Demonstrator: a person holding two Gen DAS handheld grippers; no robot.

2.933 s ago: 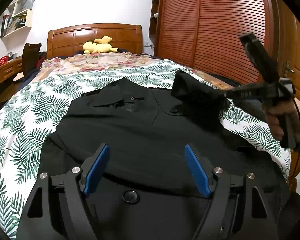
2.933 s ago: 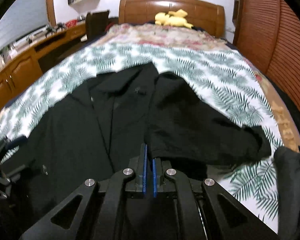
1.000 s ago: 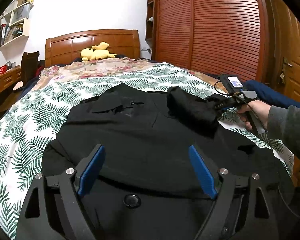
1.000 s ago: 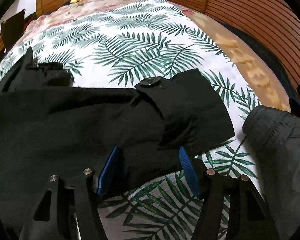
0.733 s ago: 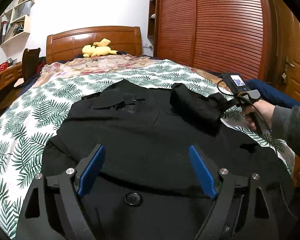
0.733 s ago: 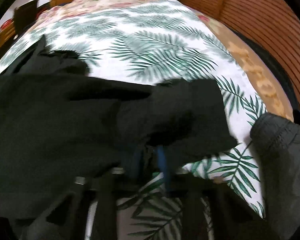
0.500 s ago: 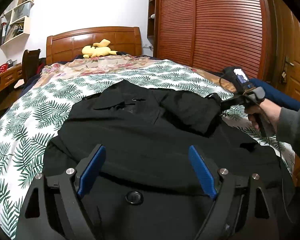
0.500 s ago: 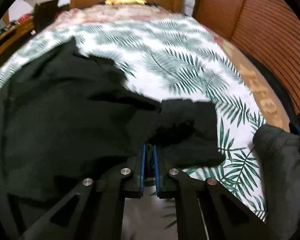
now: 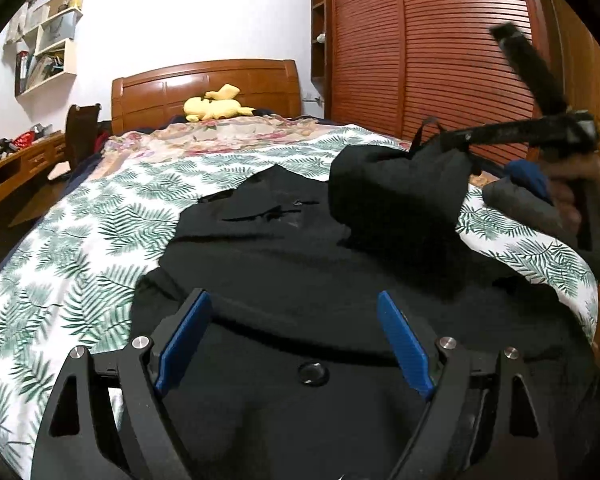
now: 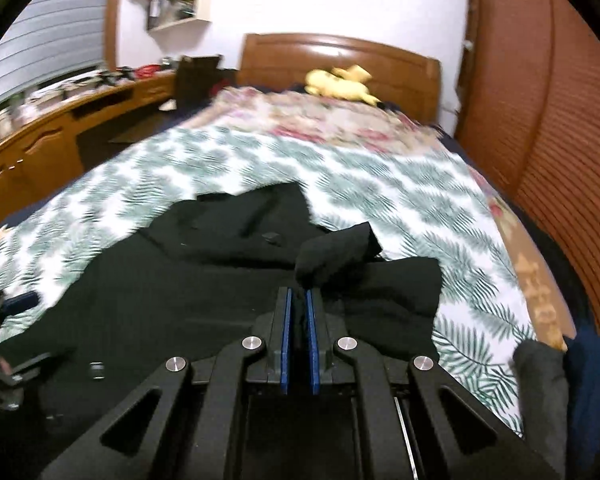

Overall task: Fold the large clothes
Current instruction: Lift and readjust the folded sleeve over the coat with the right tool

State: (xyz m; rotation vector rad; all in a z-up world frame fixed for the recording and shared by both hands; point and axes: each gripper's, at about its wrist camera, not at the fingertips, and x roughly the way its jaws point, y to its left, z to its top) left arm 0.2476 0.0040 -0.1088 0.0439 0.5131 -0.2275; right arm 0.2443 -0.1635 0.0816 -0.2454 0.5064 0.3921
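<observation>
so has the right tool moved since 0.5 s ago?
Yes. In the left wrist view the right tool, shut on the black coat sleeve, has risen off the palm-leaf bedspread against the slatted wooden wardrobe.

We find no text, label, brand, number or sign that can be read in either wrist view; whatever sits on the wall shelves (image 9: 46,54) above the desk is too small and blurred for us to make out any lettering.
</observation>
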